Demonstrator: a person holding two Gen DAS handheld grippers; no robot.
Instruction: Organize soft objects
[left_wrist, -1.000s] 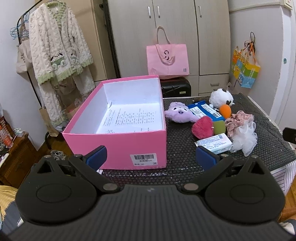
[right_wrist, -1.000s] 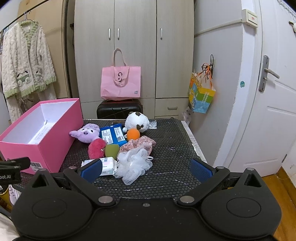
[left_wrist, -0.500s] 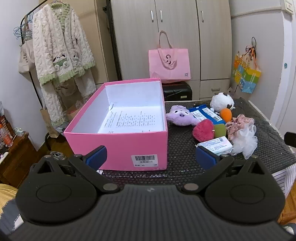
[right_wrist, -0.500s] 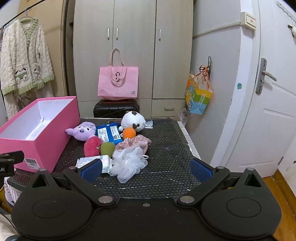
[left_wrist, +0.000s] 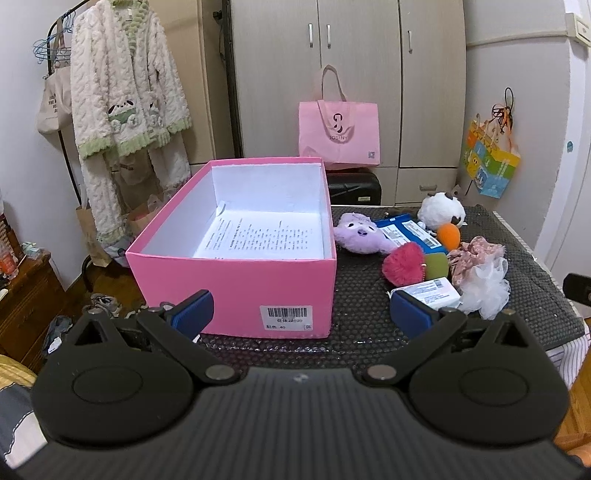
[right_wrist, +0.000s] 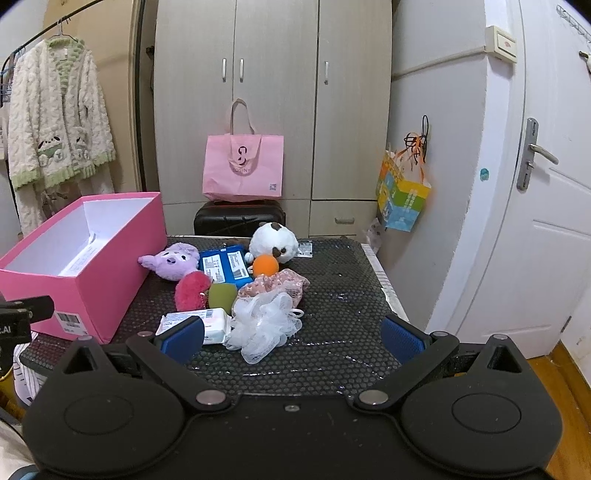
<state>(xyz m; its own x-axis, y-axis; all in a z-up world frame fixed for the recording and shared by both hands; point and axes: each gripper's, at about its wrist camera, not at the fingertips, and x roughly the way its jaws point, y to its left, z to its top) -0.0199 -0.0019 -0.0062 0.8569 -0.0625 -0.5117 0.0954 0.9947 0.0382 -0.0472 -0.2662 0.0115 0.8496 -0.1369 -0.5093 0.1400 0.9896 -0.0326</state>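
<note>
An open pink box (left_wrist: 236, 280) (right_wrist: 96, 273) with a printed sheet inside stands on the left of the black mat. To its right lie a purple plush (left_wrist: 360, 236) (right_wrist: 170, 260), a white plush (left_wrist: 441, 211) (right_wrist: 272, 242), an orange ball (left_wrist: 448, 235) (right_wrist: 265, 265), a magenta pom-pom (left_wrist: 402, 264) (right_wrist: 192, 290), a green sponge (right_wrist: 221, 297), a floral scrunchie (right_wrist: 275, 284), a white mesh puff (left_wrist: 485, 284) (right_wrist: 264, 326) and a tissue pack (left_wrist: 430, 291) (right_wrist: 212, 319). My left gripper (left_wrist: 301, 312) is open, near the box's front. My right gripper (right_wrist: 291, 334) is open, short of the puff.
A blue packet (right_wrist: 223, 264) lies among the soft things. Beyond the mat stand a black case (right_wrist: 240, 219) with a pink tote (right_wrist: 243, 168), a wardrobe (right_wrist: 273, 92), a fleece robe on a rack (left_wrist: 129, 96), a colourful bag (right_wrist: 402, 194) and a white door (right_wrist: 546, 206).
Both grippers have drawn back and risen slightly, so the box and the soft things sit a little lower and farther in view. Nothing on the mat has moved.
</note>
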